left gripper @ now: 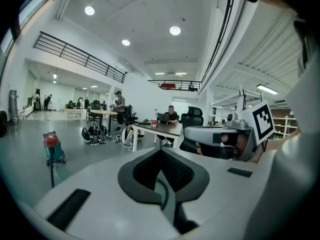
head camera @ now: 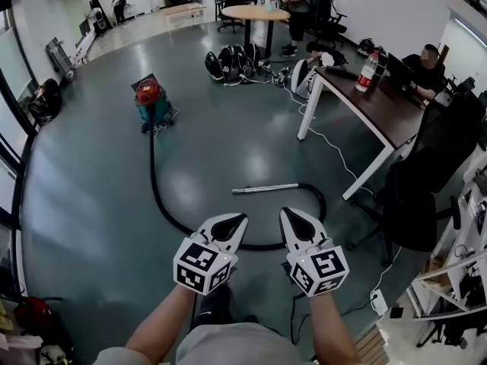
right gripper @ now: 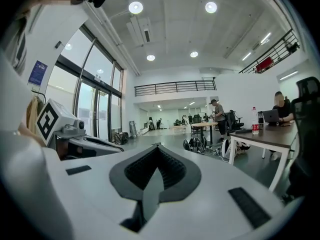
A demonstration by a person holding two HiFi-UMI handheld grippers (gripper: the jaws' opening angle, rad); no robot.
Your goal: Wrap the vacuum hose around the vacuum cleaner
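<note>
Seen from the head view, the vacuum cleaner (head camera: 149, 101), with its red top and teal body, stands on the grey floor well away from the person. The vacuum hose (head camera: 156, 192) runs from it along the floor in a long loose curve. It passes just past the tips of both tongs and loops up to a metal wand (head camera: 265, 188) lying flat. None of the hose is wound round the cleaner.

The left tongs (head camera: 237, 220) and right tongs (head camera: 291, 216) are held side by side low in the frame, both clenched with nothing in them.

The left gripper view shows its own tongs (left gripper: 161, 150) pressed together and empty. Beyond them, far to the left, are the vacuum cleaner (left gripper: 51, 146) and a short dark stretch of hose (left gripper: 52, 176). The marker cube (left gripper: 262, 121) of the other gripper sits at the right.

The right gripper view shows its tongs (right gripper: 157, 147) likewise clenched on nothing. It does not take in the cleaner or the hose. It shows tall windows, the left gripper's marker cube (right gripper: 47, 120) and the dark-topped desk (right gripper: 272, 134), where a person sits at a laptop.

Only the head view shows the desk (head camera: 373, 101) from above, with a red-labelled bottle (head camera: 367, 71) on it.
</note>
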